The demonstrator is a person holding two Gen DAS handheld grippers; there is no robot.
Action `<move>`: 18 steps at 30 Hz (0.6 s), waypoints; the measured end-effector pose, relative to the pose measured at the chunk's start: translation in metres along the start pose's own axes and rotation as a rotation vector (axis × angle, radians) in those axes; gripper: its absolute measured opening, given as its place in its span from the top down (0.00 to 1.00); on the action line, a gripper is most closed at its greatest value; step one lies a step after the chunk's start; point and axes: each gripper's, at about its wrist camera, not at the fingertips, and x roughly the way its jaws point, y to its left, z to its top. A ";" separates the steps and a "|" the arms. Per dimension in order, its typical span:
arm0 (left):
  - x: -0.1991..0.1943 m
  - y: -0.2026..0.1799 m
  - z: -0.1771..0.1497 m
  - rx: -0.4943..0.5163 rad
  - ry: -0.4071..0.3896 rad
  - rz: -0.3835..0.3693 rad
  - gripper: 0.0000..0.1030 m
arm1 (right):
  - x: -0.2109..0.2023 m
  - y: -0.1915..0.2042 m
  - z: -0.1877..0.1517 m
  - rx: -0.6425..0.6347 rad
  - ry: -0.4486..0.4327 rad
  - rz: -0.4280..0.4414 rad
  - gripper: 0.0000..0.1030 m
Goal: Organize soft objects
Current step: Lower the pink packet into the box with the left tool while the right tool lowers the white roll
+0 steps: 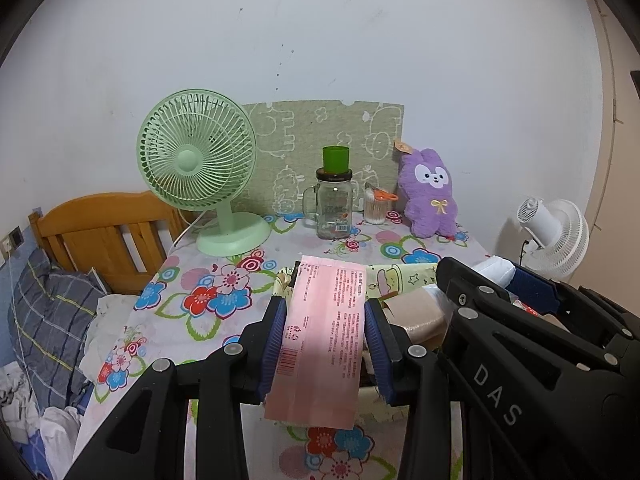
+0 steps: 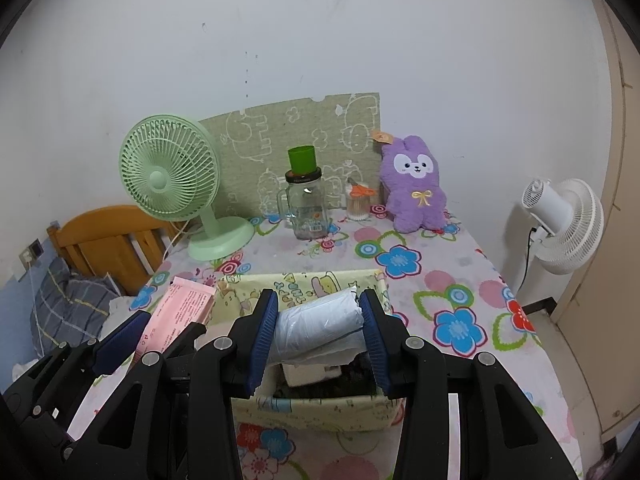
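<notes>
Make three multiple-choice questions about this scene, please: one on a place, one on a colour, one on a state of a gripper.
1. Where does the purple plush rabbit stand?
A. at the back of the table, by the wall
B. inside the fabric box
C. on the bed

2. What colour is the cup upside down on the glass jar?
A. red
B. green
C. white

3. What is the right gripper doing?
A. hanging open and empty
B. pinching the desk fan
C. holding a pale blue soft pack over the fabric box

Key: 1 A, it sits near the wall; 2 B, the cup is green; 3 C, both pads press the pack.
</notes>
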 end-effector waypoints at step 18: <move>0.059 0.004 0.003 -0.029 0.066 0.007 0.60 | 0.058 -0.008 0.005 0.004 0.058 0.007 0.56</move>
